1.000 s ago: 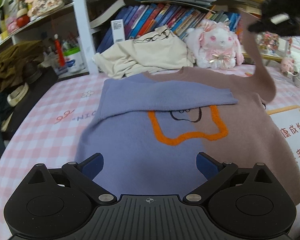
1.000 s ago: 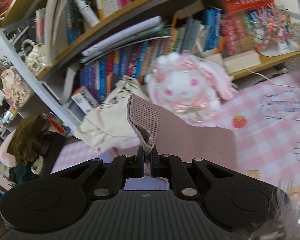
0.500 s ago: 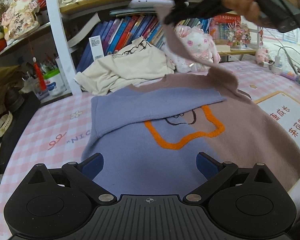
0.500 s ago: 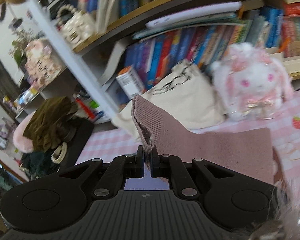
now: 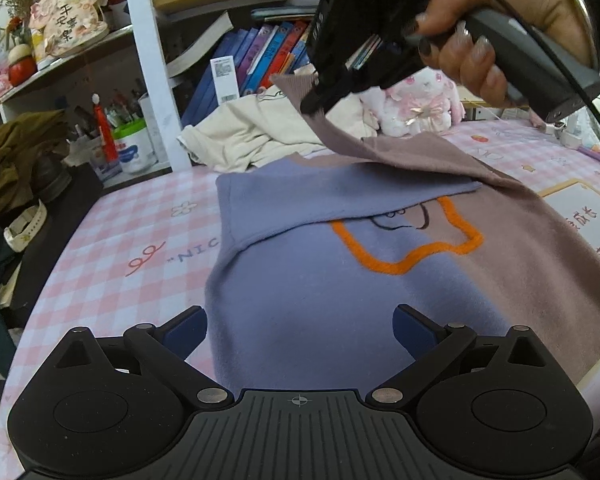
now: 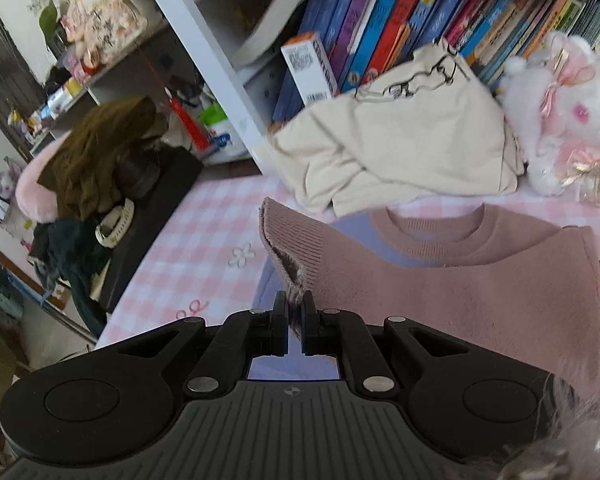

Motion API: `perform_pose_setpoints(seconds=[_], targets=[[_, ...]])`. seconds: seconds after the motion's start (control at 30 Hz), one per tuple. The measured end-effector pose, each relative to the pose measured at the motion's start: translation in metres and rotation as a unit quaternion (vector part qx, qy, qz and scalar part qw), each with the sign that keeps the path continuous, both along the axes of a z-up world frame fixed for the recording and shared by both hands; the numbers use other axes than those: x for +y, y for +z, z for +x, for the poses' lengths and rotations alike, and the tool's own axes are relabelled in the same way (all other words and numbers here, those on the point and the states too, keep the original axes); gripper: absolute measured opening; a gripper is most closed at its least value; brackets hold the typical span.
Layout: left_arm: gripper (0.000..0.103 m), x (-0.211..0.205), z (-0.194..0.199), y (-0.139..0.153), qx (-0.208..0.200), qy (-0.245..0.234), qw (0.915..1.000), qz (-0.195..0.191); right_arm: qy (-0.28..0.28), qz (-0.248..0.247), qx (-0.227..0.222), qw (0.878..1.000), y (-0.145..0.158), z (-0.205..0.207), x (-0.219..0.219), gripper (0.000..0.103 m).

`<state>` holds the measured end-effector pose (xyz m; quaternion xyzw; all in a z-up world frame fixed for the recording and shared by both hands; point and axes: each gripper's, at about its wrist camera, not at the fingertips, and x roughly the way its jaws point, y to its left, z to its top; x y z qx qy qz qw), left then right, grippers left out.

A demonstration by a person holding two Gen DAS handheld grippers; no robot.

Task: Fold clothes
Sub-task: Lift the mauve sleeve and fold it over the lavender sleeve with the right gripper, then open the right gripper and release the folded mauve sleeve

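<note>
Here, right hand-held gripper (image 6: 295, 308) tight on pink sleeve (image 6: 284, 240); left hand-held gripper (image 5: 300, 322) wide, empty

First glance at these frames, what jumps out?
The two-tone sweater, blue and dusty pink with an orange outline, lies spread over the pink checked cloth. The right hand-held gripper is shut on the pink sleeve, which it holds lifted above the sweater's body. The left hand-held gripper hangs open and empty near the hem.

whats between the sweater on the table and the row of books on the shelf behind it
A crumpled cream garment lies between the sweater and the books, with a pink plush rabbit beside it. The right wrist view shows it best.
</note>
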<state>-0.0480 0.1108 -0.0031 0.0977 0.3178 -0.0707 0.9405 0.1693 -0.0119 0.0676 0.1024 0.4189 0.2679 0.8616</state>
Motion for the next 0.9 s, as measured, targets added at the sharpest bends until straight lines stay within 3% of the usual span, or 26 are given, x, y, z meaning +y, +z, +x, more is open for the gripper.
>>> perform_pose_setpoints(seconds=[0.2,0.27,0.3,0.7,0.9], targets=[[0.1,0.001,-0.001,0.0,0.0,-0.002,1.0,0.003,0.009,0.019,0.017,1.0,-0.007,-0.001,-0.002,0.013],[0.1,0.001,-0.001,0.0,0.0,-0.003,1.0,0.003,0.007,0.03,0.017,0.999,-0.006,-0.005,-0.006,0.028],[0.1,0.001,-0.001,0.0,0.0,-0.004,1.0,0.003,0.007,0.03,0.015,0.999,-0.005,-0.006,-0.006,0.03],[0.1,-0.004,0.002,0.0,0.003,-0.007,1.0,0.001,-0.017,0.014,0.029,0.999,-0.018,-0.038,-0.042,0.03],[0.1,-0.001,0.005,-0.001,0.019,0.012,0.9995,-0.02,-0.03,-0.013,0.034,0.999,-0.034,-0.071,-0.067,0.042]])
